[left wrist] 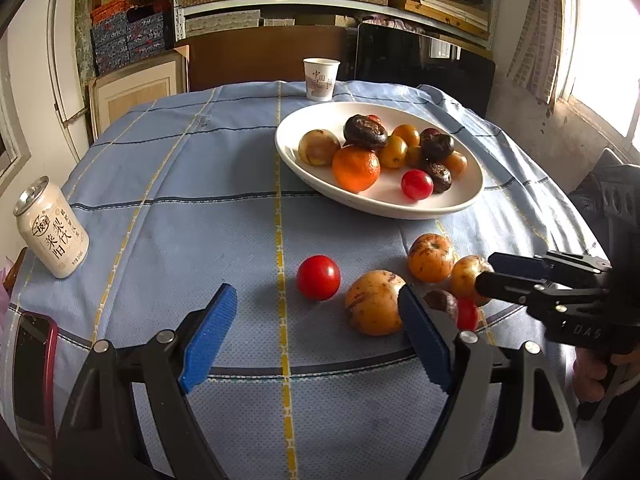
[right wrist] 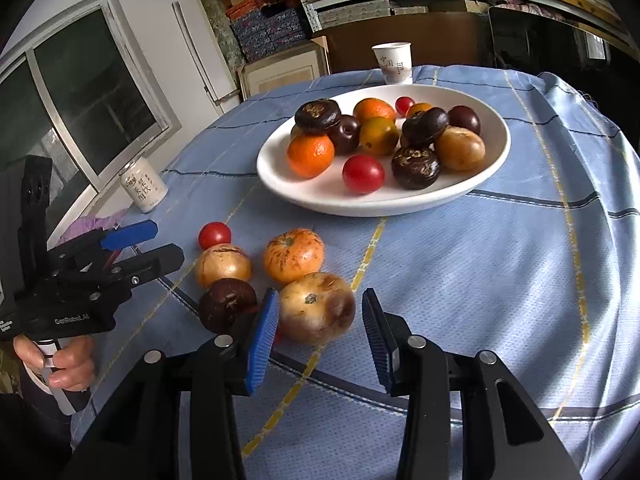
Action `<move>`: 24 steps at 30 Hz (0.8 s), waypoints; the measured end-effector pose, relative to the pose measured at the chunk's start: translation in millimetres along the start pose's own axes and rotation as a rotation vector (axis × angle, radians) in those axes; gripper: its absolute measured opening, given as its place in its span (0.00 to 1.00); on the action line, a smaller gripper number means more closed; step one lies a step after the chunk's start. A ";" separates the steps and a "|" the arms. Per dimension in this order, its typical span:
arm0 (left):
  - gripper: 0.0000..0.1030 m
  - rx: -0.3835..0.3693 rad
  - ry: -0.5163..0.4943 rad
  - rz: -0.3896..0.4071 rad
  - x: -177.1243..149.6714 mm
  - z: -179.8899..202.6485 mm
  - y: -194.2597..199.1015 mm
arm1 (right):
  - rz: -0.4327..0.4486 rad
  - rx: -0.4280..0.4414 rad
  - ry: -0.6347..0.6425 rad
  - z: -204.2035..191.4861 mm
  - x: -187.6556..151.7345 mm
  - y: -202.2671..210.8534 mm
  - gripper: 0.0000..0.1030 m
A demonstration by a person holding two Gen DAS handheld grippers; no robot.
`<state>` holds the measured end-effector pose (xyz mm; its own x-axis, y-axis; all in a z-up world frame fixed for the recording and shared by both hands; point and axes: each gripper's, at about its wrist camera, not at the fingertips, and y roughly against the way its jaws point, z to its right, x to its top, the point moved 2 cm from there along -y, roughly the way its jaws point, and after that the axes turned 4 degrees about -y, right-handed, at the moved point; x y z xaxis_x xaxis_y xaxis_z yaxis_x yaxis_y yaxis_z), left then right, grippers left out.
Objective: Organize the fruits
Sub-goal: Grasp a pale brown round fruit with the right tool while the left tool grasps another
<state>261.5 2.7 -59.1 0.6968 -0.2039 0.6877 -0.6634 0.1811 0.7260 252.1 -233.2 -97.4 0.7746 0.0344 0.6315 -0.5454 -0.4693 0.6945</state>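
A white plate (left wrist: pixel 472 196) (right wrist: pixel 500 152) holds several fruits: oranges, dark fruits, red tomatoes. Loose fruits lie on the blue cloth in front of it. My left gripper (left wrist: pixel 316 340) is open and empty; a red tomato (left wrist: pixel 318 277) and a yellow-brown fruit (left wrist: pixel 374 303) lie just ahead of its fingers. My right gripper (right wrist: pixel 320 344) is open, its jaws on either side of a yellow-brown fruit (right wrist: pixel 316 312), apart from it. Beside that lie an orange fruit (right wrist: pixel 293 256), a dark fruit (right wrist: pixel 226 304), another yellow fruit (right wrist: pixel 222 266) and a tomato (right wrist: pixel 215 235).
A drink can (left wrist: pixel 52 228) (right wrist: pixel 144 188) stands at the table's left edge. A paper cup (left wrist: pixel 321 79) (right wrist: pixel 394 63) stands behind the plate. A phone (left wrist: pixel 32 376) lies at the near left. Shelves and boxes fill the back wall.
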 end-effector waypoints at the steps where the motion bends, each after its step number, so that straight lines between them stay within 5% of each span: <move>1: 0.78 0.000 -0.003 0.000 0.0 0.7 -0.1 | -0.009 -0.001 0.000 -0.5 -0.5 -2.5 0.48; 4: 0.78 -0.006 -0.012 0.001 0.1 3.8 0.3 | -0.032 0.004 0.001 -3.0 -2.2 -9.0 0.52; 7: 0.78 -0.010 -0.024 0.003 -0.3 6.9 0.7 | -0.036 0.043 -0.008 -4.8 -2.4 -9.4 0.39; 10: 0.78 -0.021 -0.030 -0.001 -1.5 9.4 -0.4 | -0.017 0.019 -0.028 -1.5 -1.2 -5.0 0.38; 12: 0.74 -0.040 -0.029 -0.012 -2.2 10.7 -3.3 | 0.007 0.033 -0.068 5.7 1.9 0.9 0.38; 16: 0.48 -0.087 -0.016 -0.050 -4.2 12.9 -13.2 | 0.044 0.011 -0.106 15.1 6.3 10.1 0.38; 24: 0.39 -0.204 0.028 -0.095 -3.0 20.0 -25.5 | 0.048 0.030 -0.108 13.2 6.1 13.4 0.38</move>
<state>270.9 -20.5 -79.8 0.7629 -0.2028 0.6139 -0.5276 0.3537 0.7724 253.8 -251.0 -88.7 0.7787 -0.0834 0.6219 -0.5741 -0.4947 0.6524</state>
